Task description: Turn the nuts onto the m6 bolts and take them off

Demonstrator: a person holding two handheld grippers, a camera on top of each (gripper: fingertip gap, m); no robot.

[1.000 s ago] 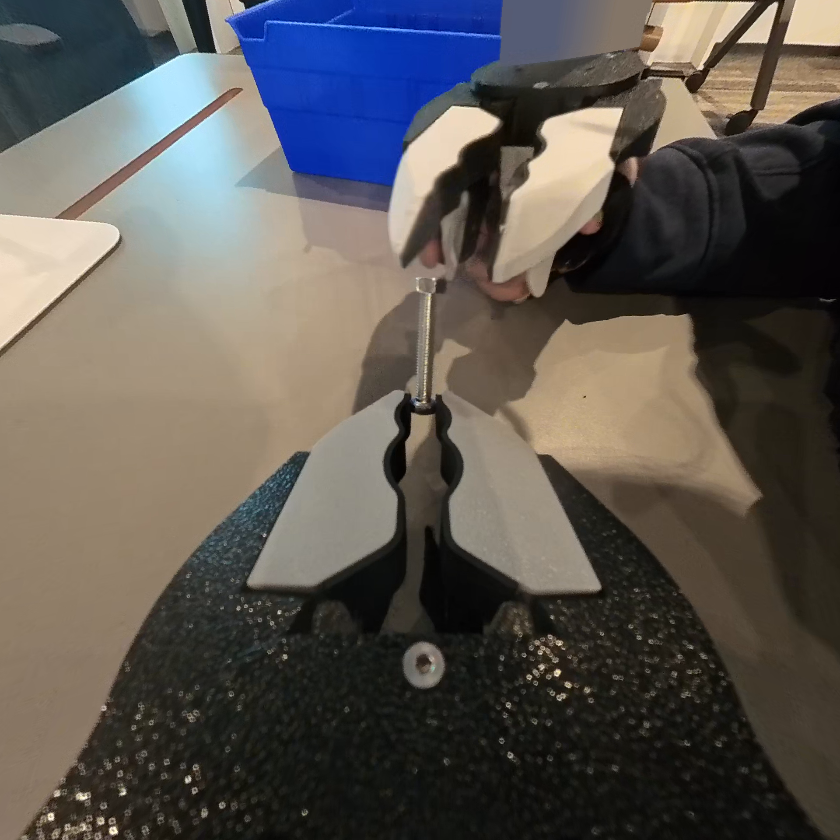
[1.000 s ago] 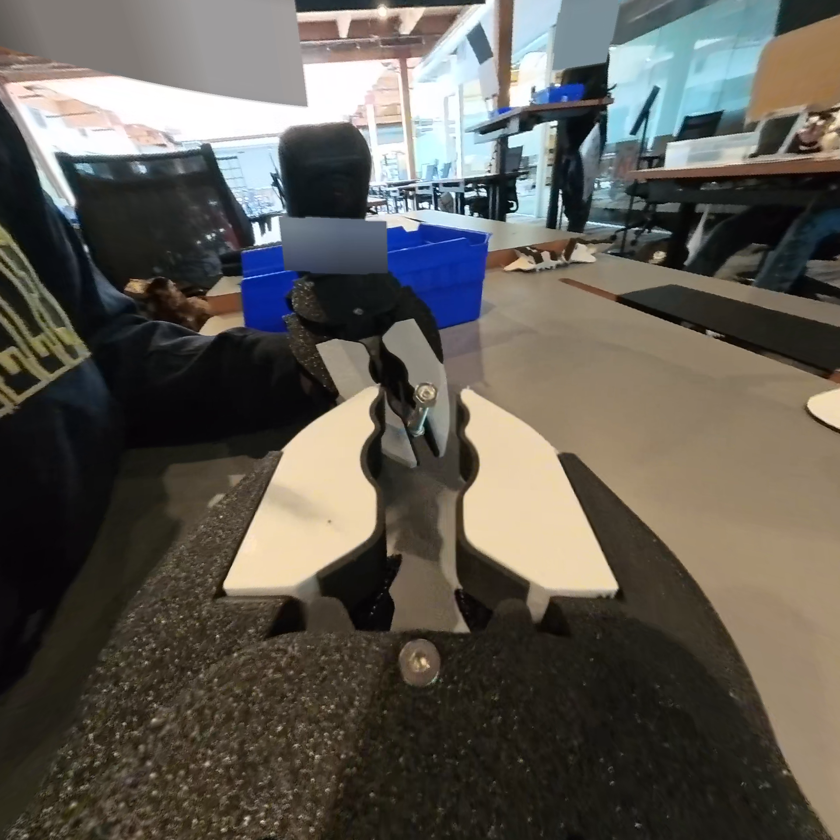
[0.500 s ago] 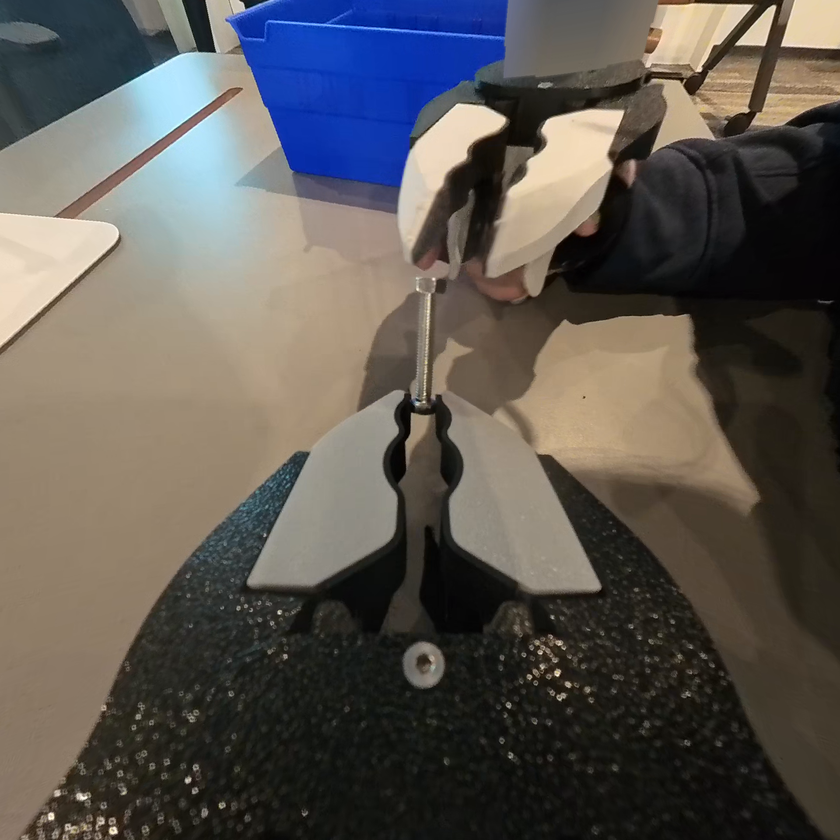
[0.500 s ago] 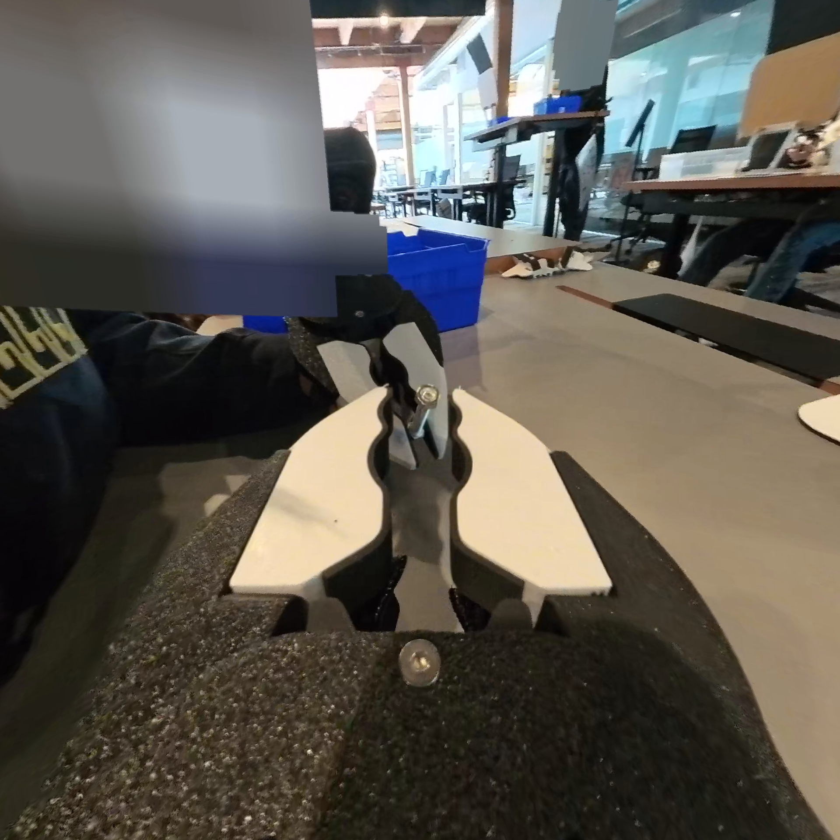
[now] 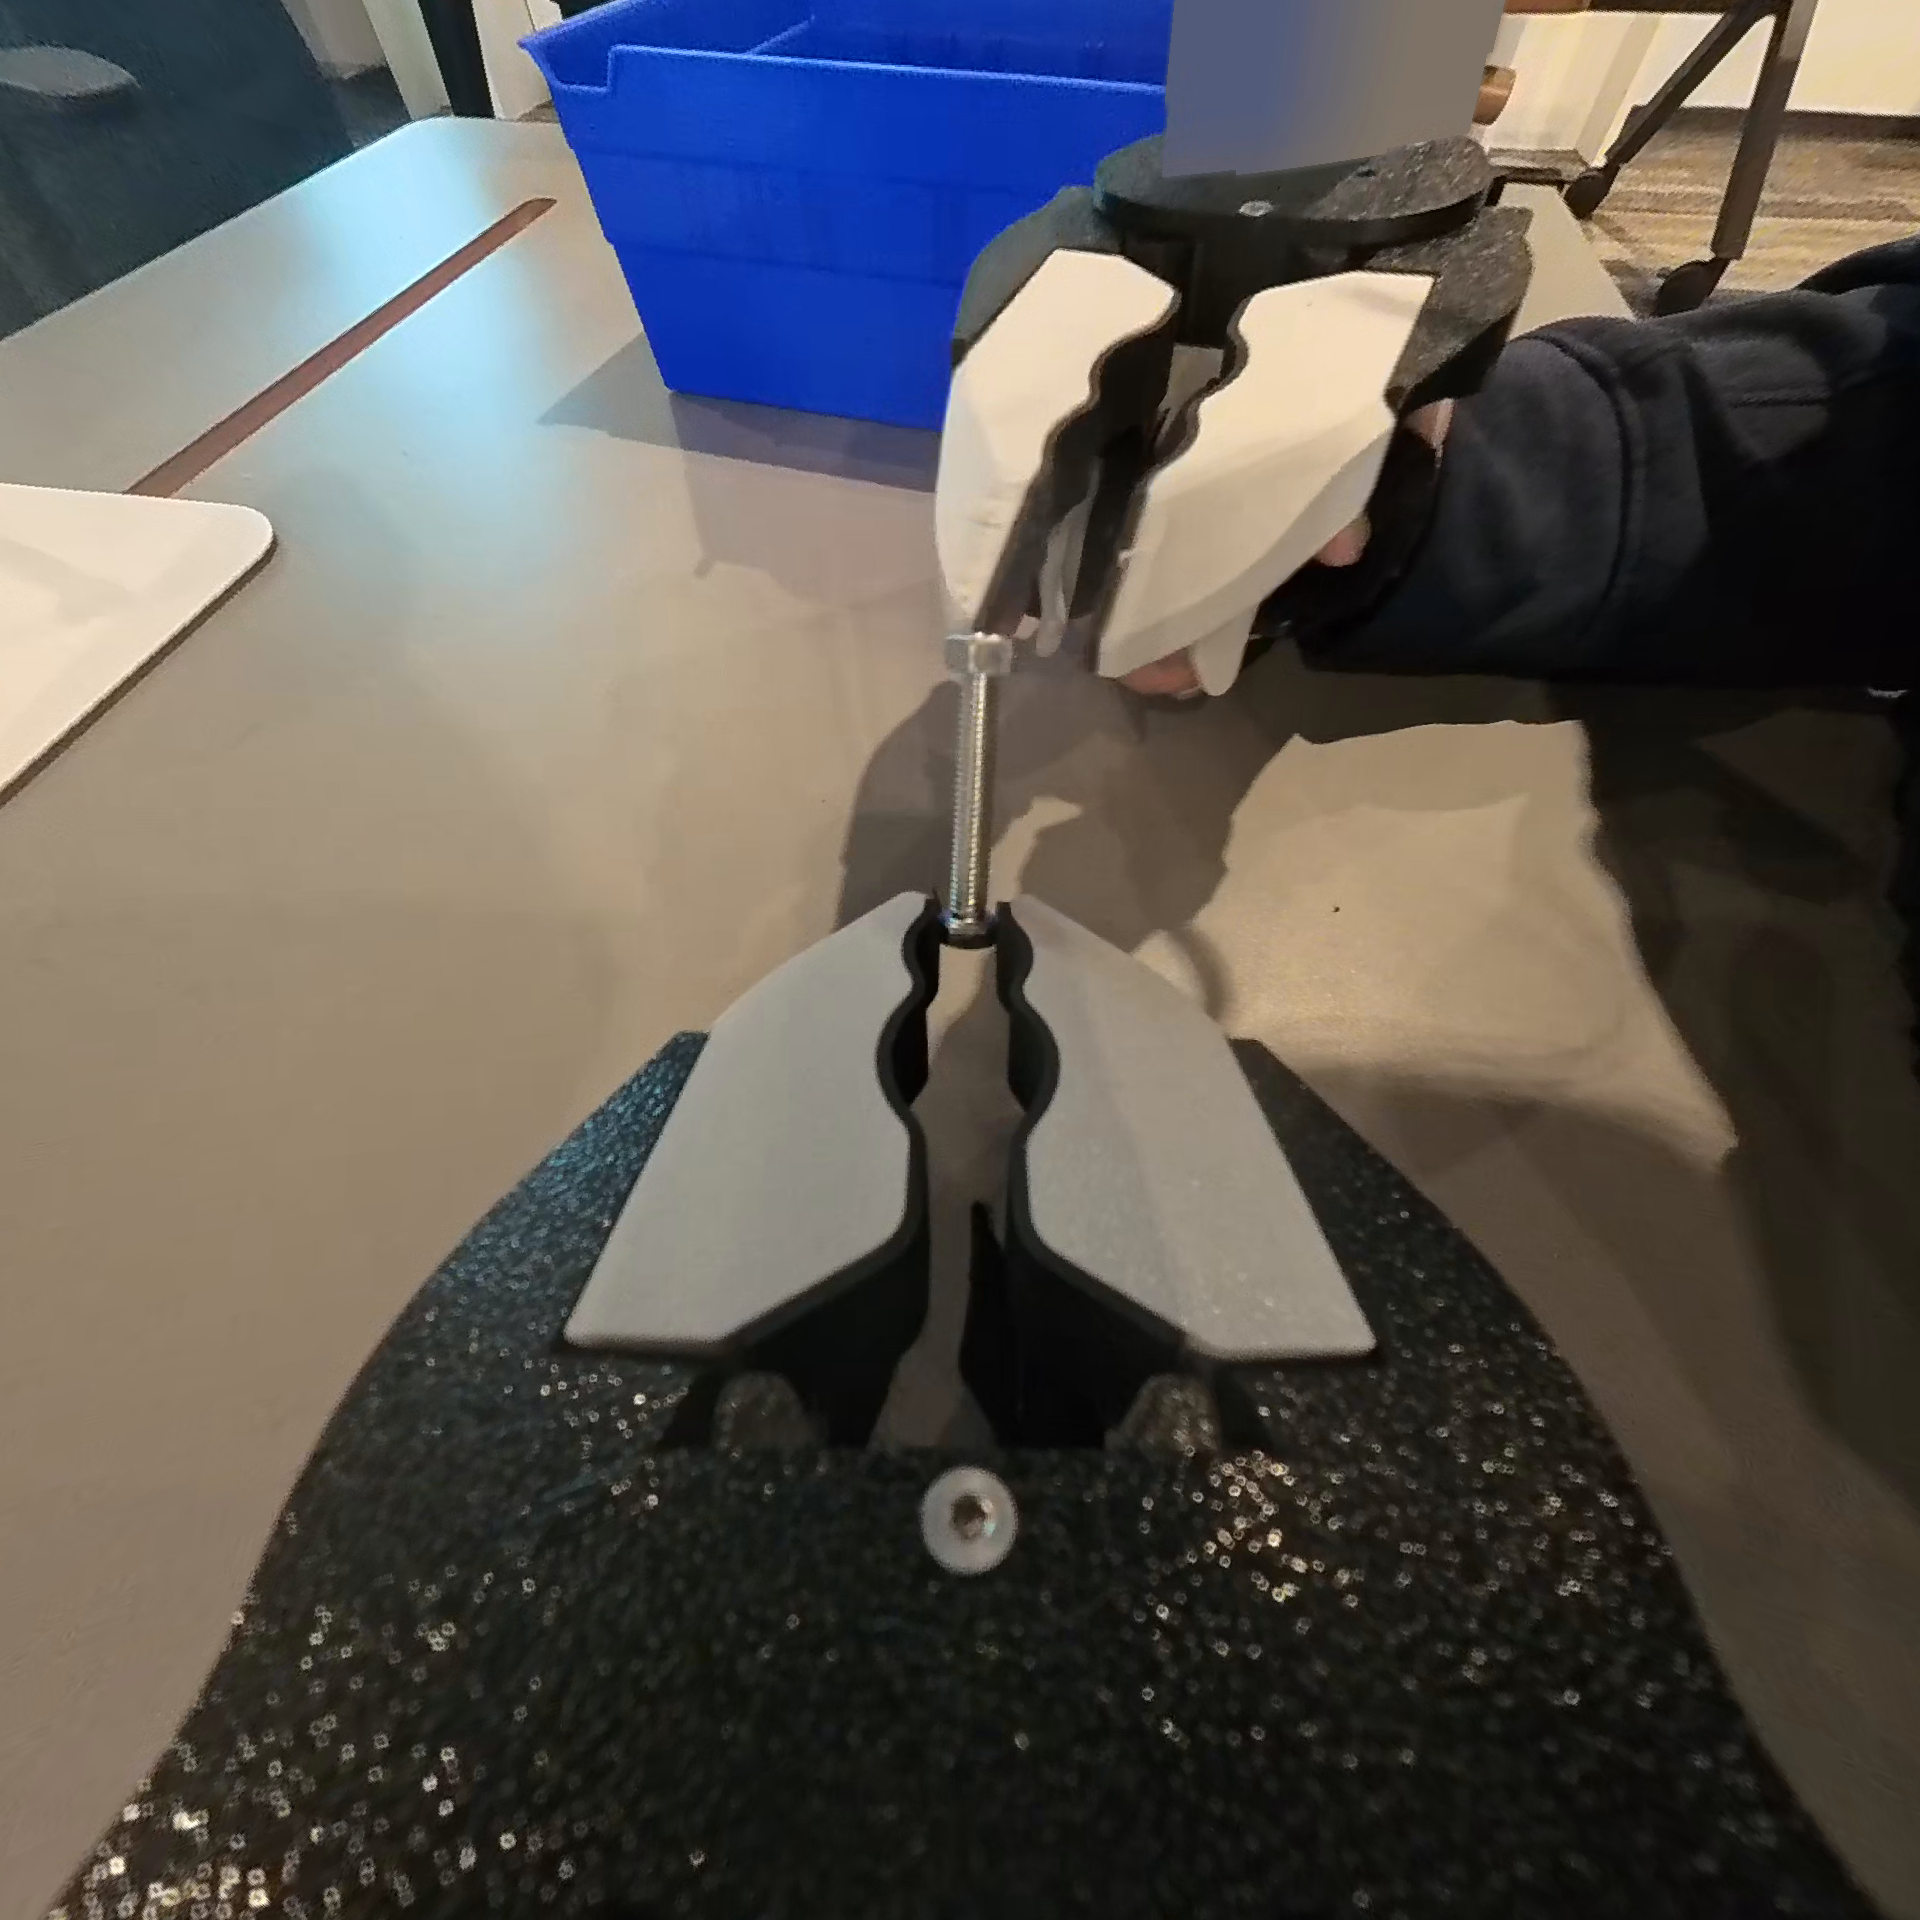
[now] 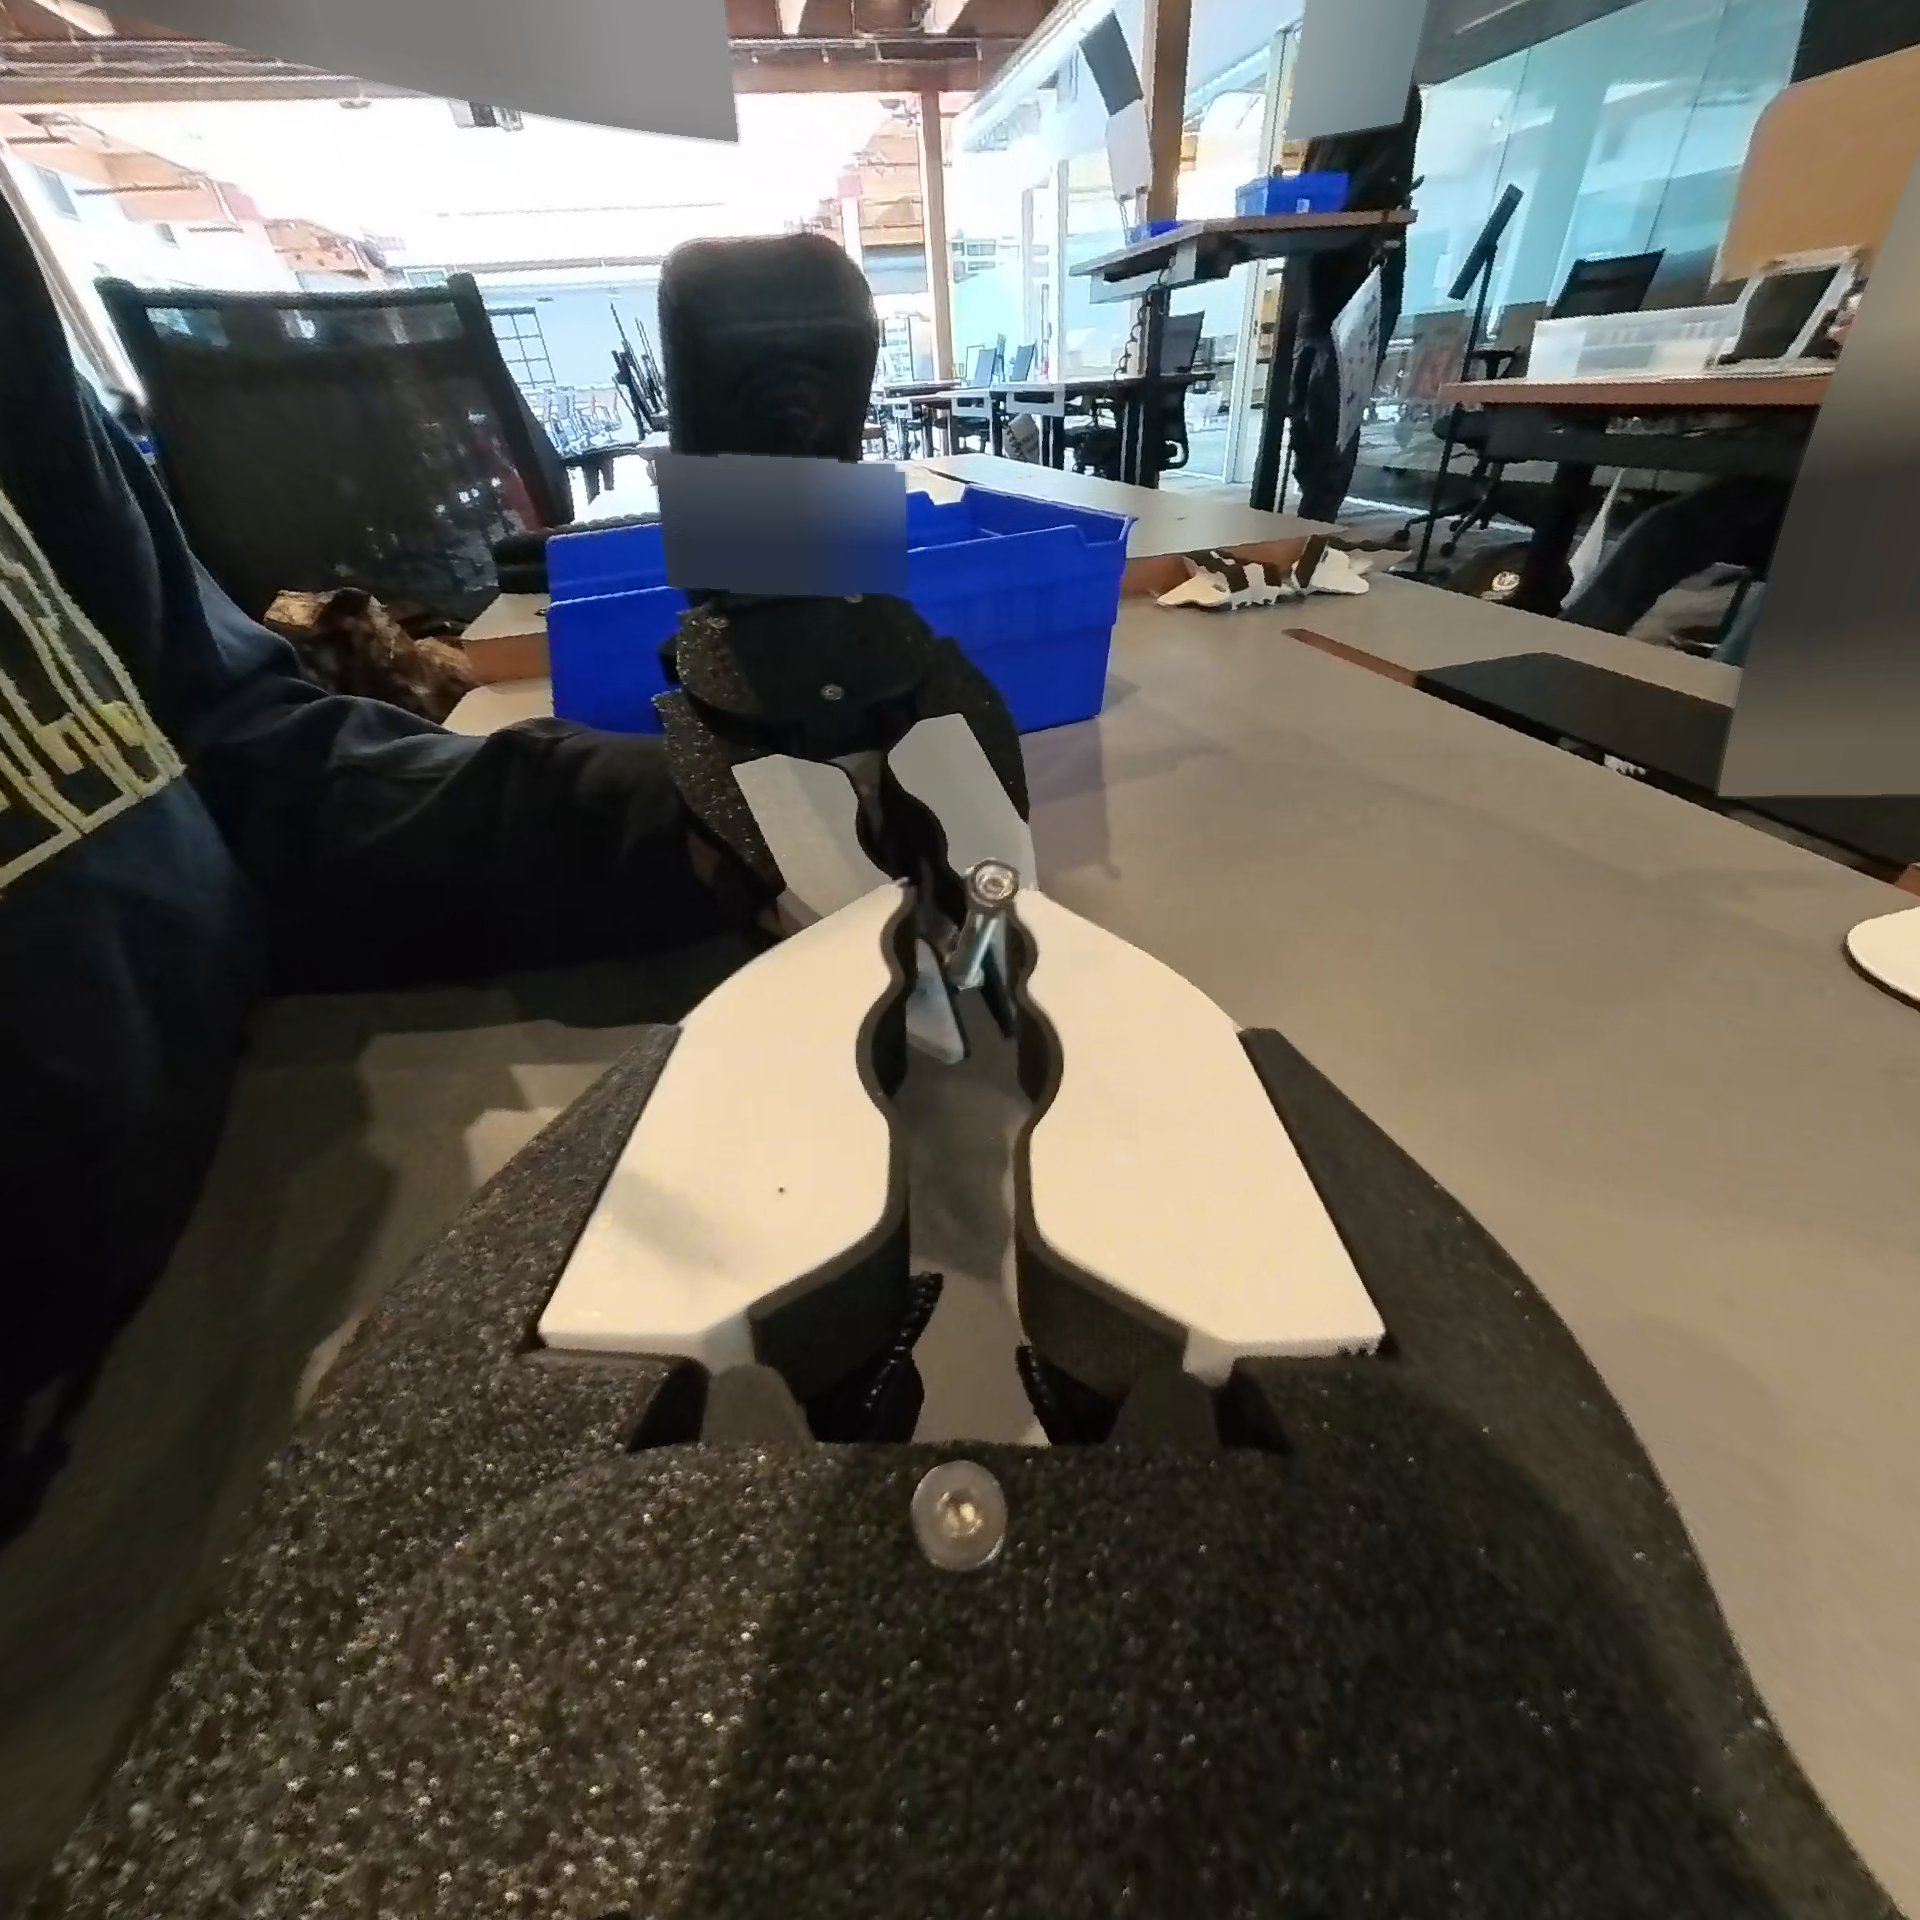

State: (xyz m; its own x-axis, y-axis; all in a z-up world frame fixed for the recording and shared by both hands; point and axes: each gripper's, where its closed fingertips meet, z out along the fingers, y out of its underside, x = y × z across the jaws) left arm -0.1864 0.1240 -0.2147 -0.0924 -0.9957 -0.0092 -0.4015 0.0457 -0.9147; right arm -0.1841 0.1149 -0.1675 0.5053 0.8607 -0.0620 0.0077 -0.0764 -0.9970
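A silver bolt [image 5: 975, 790] stands off my left gripper [image 5: 968, 922], which is shut on its threaded end. The head [image 5: 977, 657] points away, toward my right gripper [image 5: 1060, 634], which comes down from above with its tips right at the head. In the right wrist view the bolt head [image 6: 989, 883] sits between the tips of my right gripper [image 6: 964, 891], whose jaws are a narrow gap apart. The left gripper [image 6: 961, 1003] shows just beyond it. I cannot make out a nut.
A blue bin [image 5: 831, 239] stands at the back of the grey table [image 5: 416, 831]. A white board [image 5: 94, 592] lies at the left edge. A dark sleeve [image 5: 1662, 488] reaches in from the right. A black mat [image 6: 1579, 696] lies farther off. Spacing between my two grippers at the tips: around 5 centimetres.
My right gripper's jaws have narrowed and come closer around the bolt head. The left gripper and the bolt have stayed still.
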